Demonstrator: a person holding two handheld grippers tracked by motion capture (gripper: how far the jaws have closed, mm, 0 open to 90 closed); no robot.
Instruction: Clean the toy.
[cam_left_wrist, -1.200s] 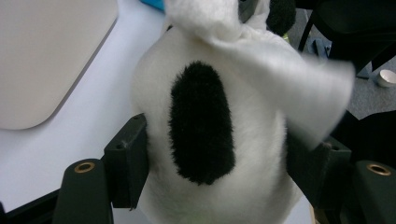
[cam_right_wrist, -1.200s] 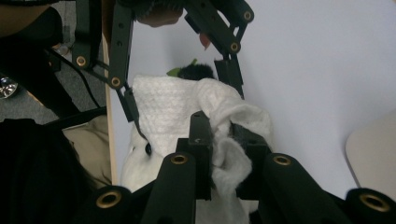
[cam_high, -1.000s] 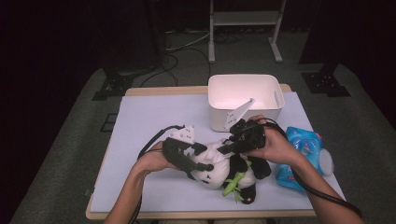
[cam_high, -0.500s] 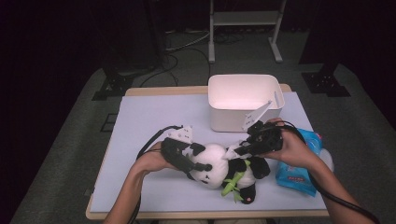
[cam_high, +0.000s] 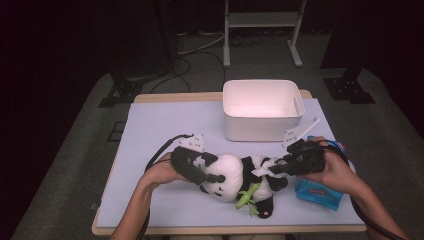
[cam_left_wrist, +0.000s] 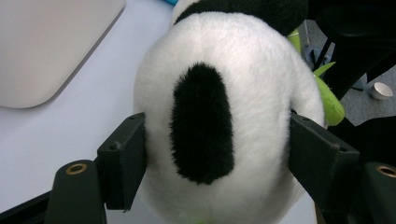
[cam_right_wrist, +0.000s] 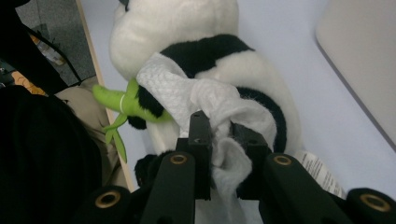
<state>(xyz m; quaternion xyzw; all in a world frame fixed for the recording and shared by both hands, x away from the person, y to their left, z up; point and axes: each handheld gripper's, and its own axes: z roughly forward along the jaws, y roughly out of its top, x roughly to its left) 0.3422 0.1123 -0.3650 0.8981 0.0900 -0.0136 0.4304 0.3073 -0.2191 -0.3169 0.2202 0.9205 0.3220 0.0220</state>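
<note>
The stuffed panda (cam_high: 240, 177) is lying on the pale tabletop (cam_high: 160, 130), near its front edge and just in front of the white bin (cam_high: 262, 107). In the high view its long axis is running across the table, roughly left to right: the head is pointing toward the person's left and the body and black legs are trailing to the right, with the green bamboo sprig (cam_high: 247, 196) sticking out toward the front edge.

The left gripper (cam_high: 197, 170) is reaching in from the left end and straddling the panda's head. In the left gripper view its 2 jaws are sitting against either side of the white fur, around the black patch, so it is gripping the head; these jaws have just been opening a little with the head between them.

The right gripper (cam_high: 272, 169) is coming in from the right end. In the right gripper view its jaws are pinched nearly together on a white wipe (cam_right_wrist: 210, 105), which is draping over the panda's body.

A blue packet (cam_high: 320, 192) is lying just right of the panda, under the right hand (cam_high: 335, 172).
</note>
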